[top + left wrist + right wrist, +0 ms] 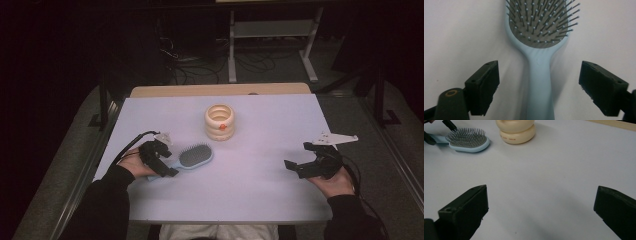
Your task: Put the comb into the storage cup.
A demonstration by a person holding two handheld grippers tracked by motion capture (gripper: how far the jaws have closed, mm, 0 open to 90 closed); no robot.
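Hairbrush: a light-blue plastic paddle hairbrush with a grey bristle pad (192,156) lies flat, bristles up, left of centre in the high view, head toward frame centre, handle toward the lower left.
Left gripper: the left gripper (539,86) sits over the handle with its two black jaws spread wide, one on each side of it and neither touching; this looks like a line-up for a grasp.
Right gripper: the right gripper (541,212) rests at the right of the high view, jaws apart and holding nothing, well away from the brush, apparently idle.
Container: a cream, ringed round plastic container with an orange spot (219,121) stands upright near the top centre, just beyond the brush head.
Surface: a white tabletop (260,170).
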